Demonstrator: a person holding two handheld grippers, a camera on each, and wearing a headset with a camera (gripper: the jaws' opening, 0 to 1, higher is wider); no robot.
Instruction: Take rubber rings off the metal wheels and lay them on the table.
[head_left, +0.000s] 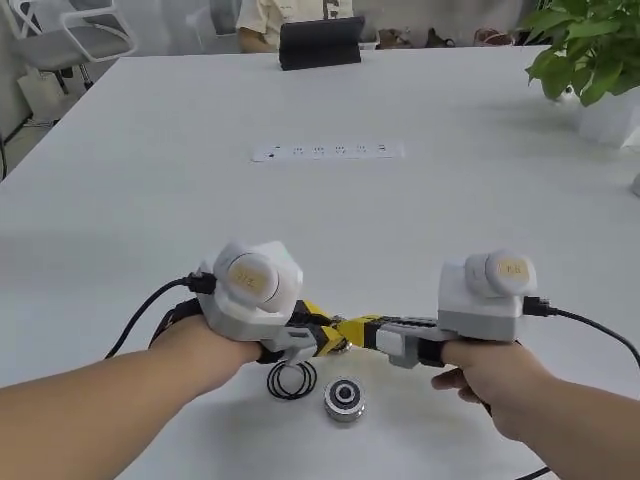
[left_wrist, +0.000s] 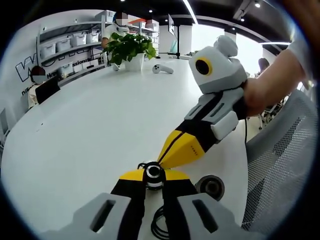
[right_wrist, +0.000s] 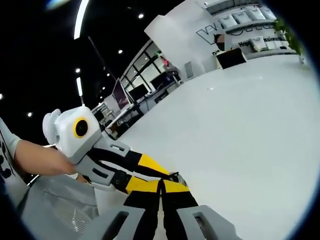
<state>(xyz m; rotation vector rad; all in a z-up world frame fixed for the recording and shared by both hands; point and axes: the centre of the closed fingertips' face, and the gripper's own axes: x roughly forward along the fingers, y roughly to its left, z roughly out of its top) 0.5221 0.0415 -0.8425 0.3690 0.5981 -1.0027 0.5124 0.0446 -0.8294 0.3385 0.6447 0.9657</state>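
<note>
Left gripper view: a metal wheel (left_wrist: 153, 173) sits low centre of frame, clamped between the yellow jaws of the left gripper (left_wrist: 153, 181), which are closed down to its width. A dark rubber ring (left_wrist: 144, 165) shows at the wheel's upper left edge, apparently seated on the rim. The right gripper (left_wrist: 164, 161) enters from the upper right with its jaws pressed nearly together and its tips touching the wheel's top edge. Whether they pinch the ring is too small to tell.

Head view: both grippers meet nose to nose at lower centre, over the bench (head_left: 200, 200). Just below them lie loose black rings (head_left: 291, 380), and beside those, to the right, a second wheel (head_left: 344, 397) lies flat. A power strip (head_left: 330, 151) lies well apart, upper centre.

Judgement: the step in hand is stripping a ring from the held wheel. The next move calls for a firm nip on the rubber alone, then a pull off the rim while the left jaws hold steady. The risk is the tips slipping off the thin ring.
</note>
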